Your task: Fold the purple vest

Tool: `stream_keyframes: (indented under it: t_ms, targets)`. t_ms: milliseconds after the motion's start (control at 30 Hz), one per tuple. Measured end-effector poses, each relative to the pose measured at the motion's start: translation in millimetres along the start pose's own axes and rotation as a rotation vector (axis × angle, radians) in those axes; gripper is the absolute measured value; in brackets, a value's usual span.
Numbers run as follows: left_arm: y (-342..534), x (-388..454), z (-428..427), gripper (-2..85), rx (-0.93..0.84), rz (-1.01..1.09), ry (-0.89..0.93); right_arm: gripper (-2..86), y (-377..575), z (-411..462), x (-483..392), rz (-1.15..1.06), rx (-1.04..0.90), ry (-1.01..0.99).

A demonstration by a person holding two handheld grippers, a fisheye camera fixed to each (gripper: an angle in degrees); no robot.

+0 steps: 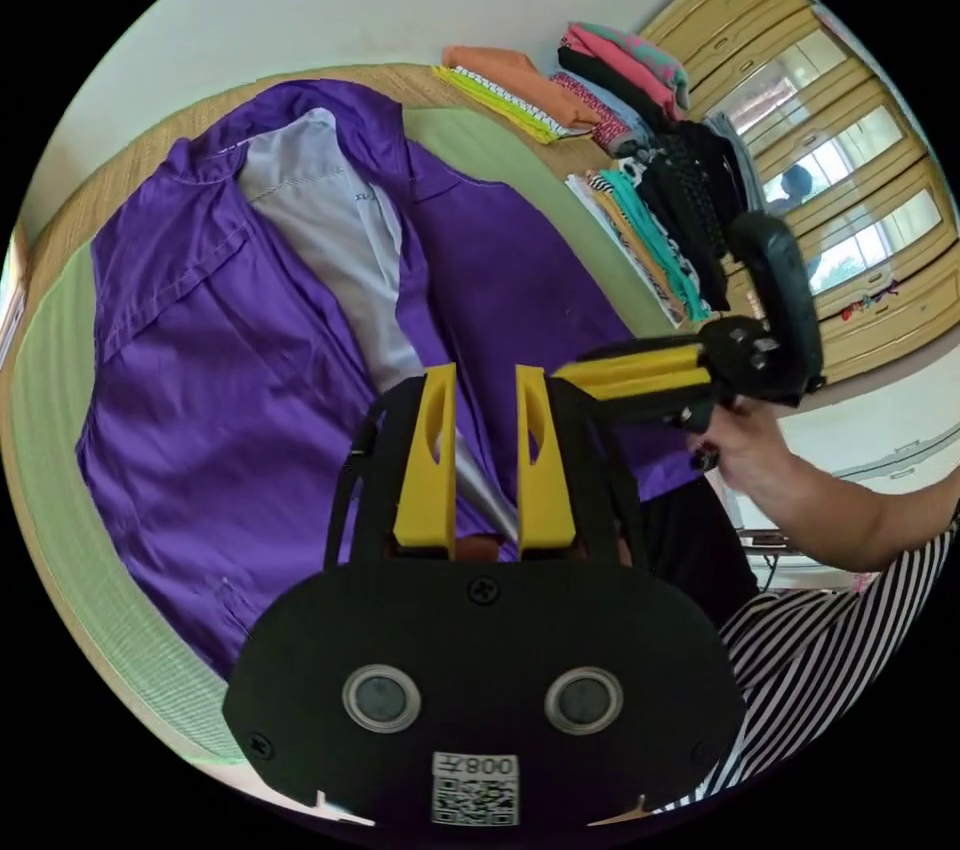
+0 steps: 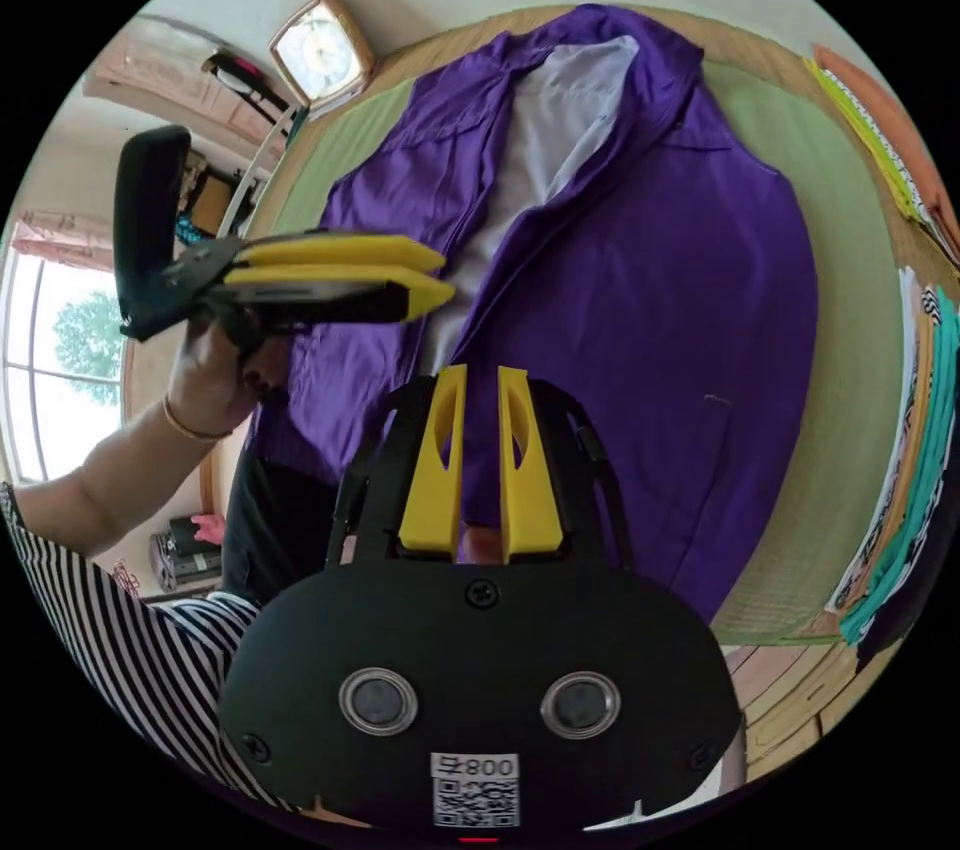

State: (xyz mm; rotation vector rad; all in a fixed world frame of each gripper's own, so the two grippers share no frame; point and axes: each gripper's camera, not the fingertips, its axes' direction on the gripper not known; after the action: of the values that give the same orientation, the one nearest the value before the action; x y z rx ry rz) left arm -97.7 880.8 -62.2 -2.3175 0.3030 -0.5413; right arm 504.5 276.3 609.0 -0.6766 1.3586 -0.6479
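Your purple vest lies spread flat and face up on a green mat, its front hanging open so the pale grey lining shows down the middle. In the left gripper view the collar sits toward 11 o'clock and the hem runs toward 6 o'clock, just under your left tongs. In the right gripper view the collar points to 12 o'clock and the hem lies beneath your right tongs.

Both pairs of tongs hover above the cloth near the hem, and neither holds anything. The left jaws stand a little apart. The right jaws are nearly together, with only a slim gap between them.

From the soft creases and the way it drapes, expect the vest to be thin, light and limp. It should sag wherever you do not support it, and a smooth weave like this may slip from a shallow bite. Take it by a stitched edge, where the cloth is doubled and firmer: the hem corner at the open front, or the armhole seam. Pinch well in from the edge and lift both ends together so the panel swings over without bunching.

Folded clothes are stacked toward 2 o'clock in the left gripper view; keep the vest clear of them.
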Motion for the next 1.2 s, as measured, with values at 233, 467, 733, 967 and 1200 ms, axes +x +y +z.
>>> stream_keyframes:
  t_ms: [233,467,733,967,1200]
  targets:
    - [-7,3,40,8.9,-0.016,-0.012,-0.071,6.1,-92,-43,71,0.077,0.140,0.069]
    - [-10,3,66,8.3,-0.072,0.035,-0.162,5.8,-156,-43,150,0.240,0.201,-0.083]
    - [-15,-14,68,7.5,-0.038,0.025,-0.144,5.6,-183,-49,184,0.266,0.220,-0.094]
    - [-19,-39,62,6.5,-0.026,0.010,-0.120,3.7,-193,-46,191,0.265,0.192,-0.112]
    - [-21,-70,42,2.5,0.010,-0.031,-0.052,1.0,-188,-59,199,0.246,0.219,-0.215]
